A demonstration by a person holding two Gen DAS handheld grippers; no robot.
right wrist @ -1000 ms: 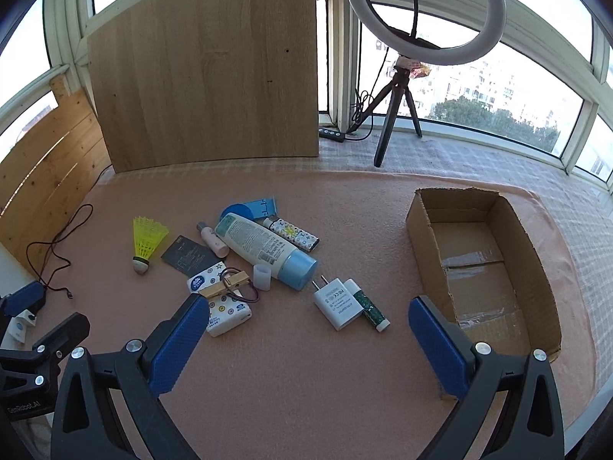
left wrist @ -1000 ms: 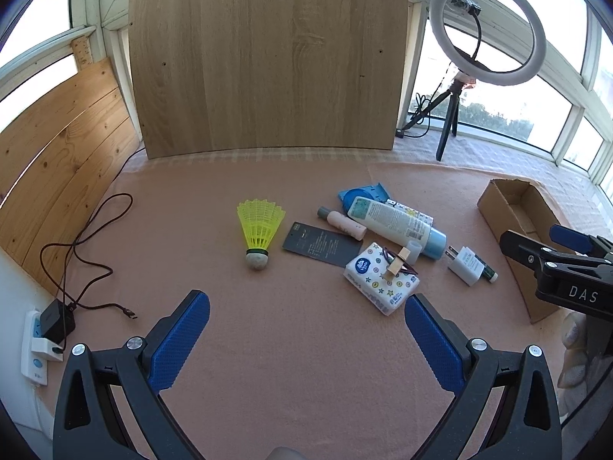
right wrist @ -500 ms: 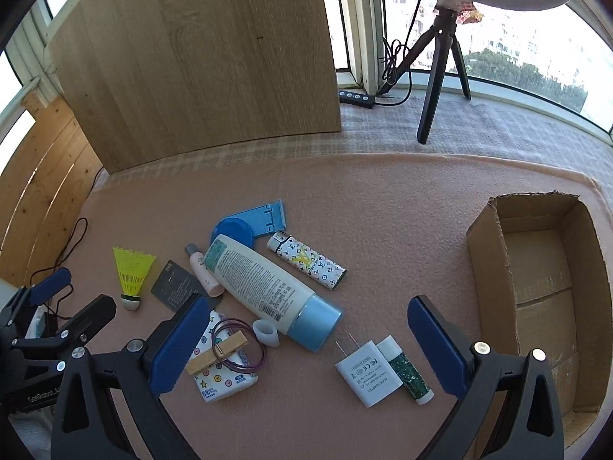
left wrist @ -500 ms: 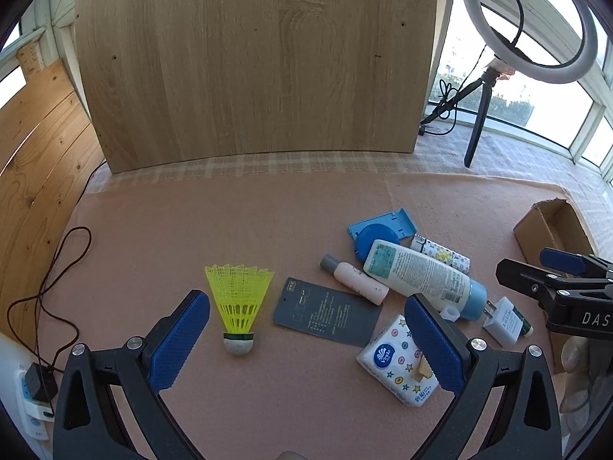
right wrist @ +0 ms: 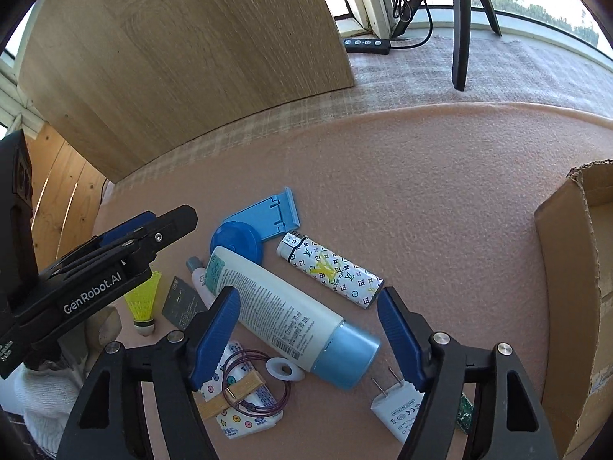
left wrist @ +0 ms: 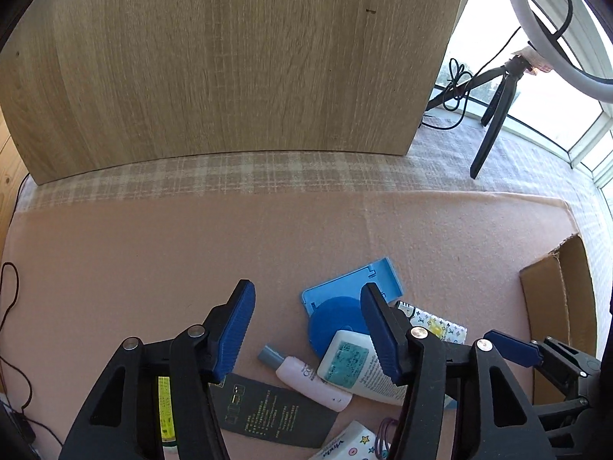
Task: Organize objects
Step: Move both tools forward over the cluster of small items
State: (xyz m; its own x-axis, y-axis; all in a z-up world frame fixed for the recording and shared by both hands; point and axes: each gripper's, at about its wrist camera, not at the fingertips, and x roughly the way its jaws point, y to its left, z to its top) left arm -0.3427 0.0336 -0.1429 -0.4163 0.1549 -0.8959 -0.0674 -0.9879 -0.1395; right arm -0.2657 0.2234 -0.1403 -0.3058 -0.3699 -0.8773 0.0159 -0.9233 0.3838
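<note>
Both tools hang over the cluttered pink mat — the left tool point(left wrist: 306, 329) has its jaws about half open after just closing in, nothing gripped, with the small pink bottle point(left wrist: 312, 381) and dark card point(left wrist: 276, 416) lying on the mat below the gap. The right tool point(right wrist: 308, 327) is a bit wider, its jaws also just narrowing, and the white lotion bottle point(right wrist: 283, 314) with its blue cap lies between the pads — not pinched. Just beyond it rests the patterned lighter point(right wrist: 333, 274), and farther back the blue stand point(right wrist: 256, 226). Near the right tool sit the white plug point(right wrist: 396, 408) and the tissue pack point(right wrist: 245, 402) with a clothespin on top. The yellow shuttlecock point(right wrist: 143, 303) lies to the left; the cardboard box point(right wrist: 567, 268) stands at the right.
</note>
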